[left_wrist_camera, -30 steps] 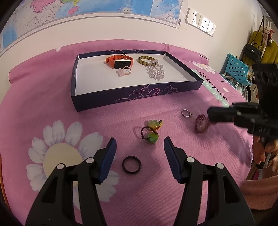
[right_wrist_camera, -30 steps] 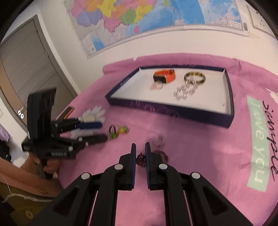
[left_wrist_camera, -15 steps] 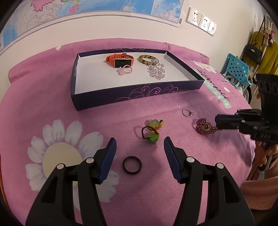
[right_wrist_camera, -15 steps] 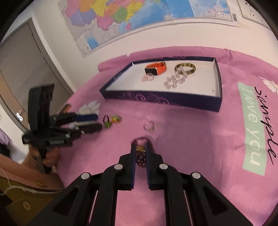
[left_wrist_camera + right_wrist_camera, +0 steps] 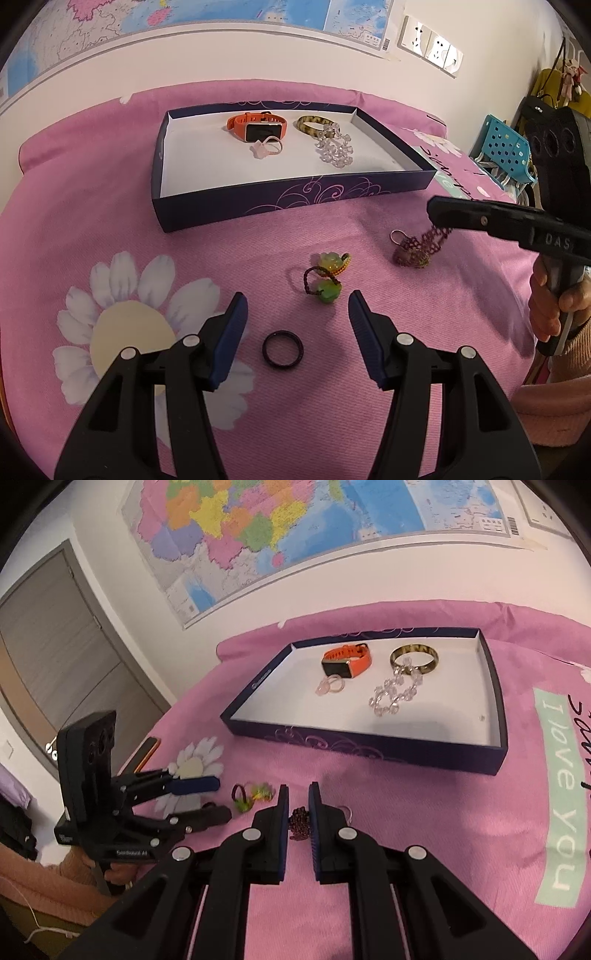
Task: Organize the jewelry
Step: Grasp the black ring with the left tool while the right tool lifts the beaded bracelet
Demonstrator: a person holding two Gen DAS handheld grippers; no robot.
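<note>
My right gripper [image 5: 298, 805] is shut on a dark purple beaded bracelet [image 5: 298, 823] and holds it above the pink cloth; the bracelet [image 5: 421, 247] hangs from its tip [image 5: 437, 212], lower end touching the cloth. My left gripper [image 5: 297, 314] is open and empty above a black ring [image 5: 283, 348]. A green flower bead bracelet [image 5: 327, 275] lies just ahead of it. A small silver ring [image 5: 397, 235] lies by the purple bracelet. The dark blue box [image 5: 229, 210] holds an orange watch [image 5: 256, 125], a bangle [image 5: 314, 123], a crystal bracelet [image 5: 334, 149] and a pink ring [image 5: 266, 147].
A pink cloth with a daisy print [image 5: 122, 325] covers the table. A phone [image 5: 147, 751] lies at the cloth's left edge. A wall with a map [image 5: 295, 528] stands behind the box. A blue basket [image 5: 506, 147] sits at the far right.
My right gripper has lifted the purple bracelet off the cloth and moved it toward the box. The left gripper has stayed still and open.
</note>
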